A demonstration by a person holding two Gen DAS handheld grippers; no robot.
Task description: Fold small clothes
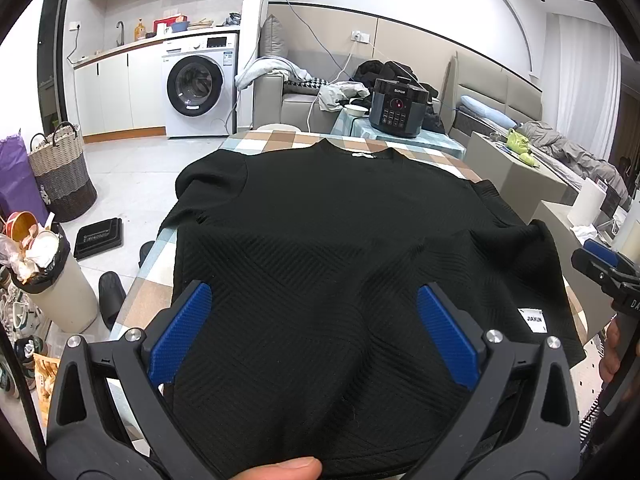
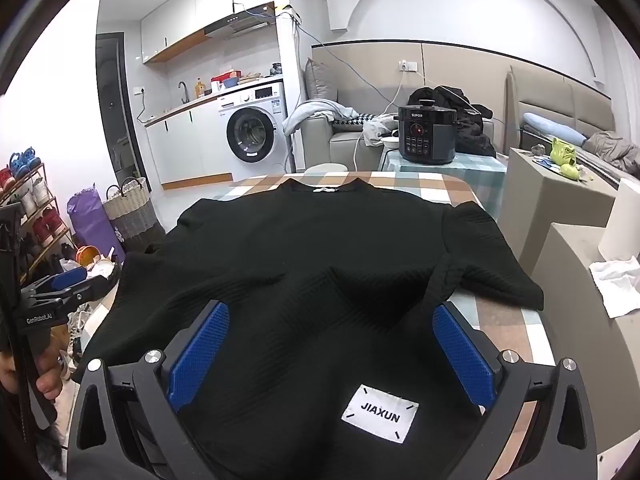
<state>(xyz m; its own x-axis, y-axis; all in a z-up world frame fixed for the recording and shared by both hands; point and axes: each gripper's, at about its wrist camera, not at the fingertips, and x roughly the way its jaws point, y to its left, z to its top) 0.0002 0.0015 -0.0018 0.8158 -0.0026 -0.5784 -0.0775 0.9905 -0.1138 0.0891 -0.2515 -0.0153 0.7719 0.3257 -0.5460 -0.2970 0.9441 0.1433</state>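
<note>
A black ribbed short-sleeved top [image 1: 320, 220] lies spread flat on the checked tablecloth [image 1: 276, 138], neck at the far end, hem towards me. It also fills the right wrist view [image 2: 320, 248], with a white JIAXUN label [image 2: 380, 414] near the hem. My left gripper [image 1: 314, 312] is open, its blue pads [image 1: 180, 332] hovering over the left part of the hem. My right gripper [image 2: 330, 330] is open over the right part of the hem, just above the label. Neither holds cloth. Each gripper shows at the edge of the other's view.
A black pressure cooker [image 1: 396, 108] stands on a small table beyond the far end. Grey boxes [image 2: 552, 200] and a crumpled tissue [image 2: 616, 284] are to the right. A bin full of rubbish [image 1: 44, 264], a woven basket [image 1: 60, 172] and slippers are on the floor to the left.
</note>
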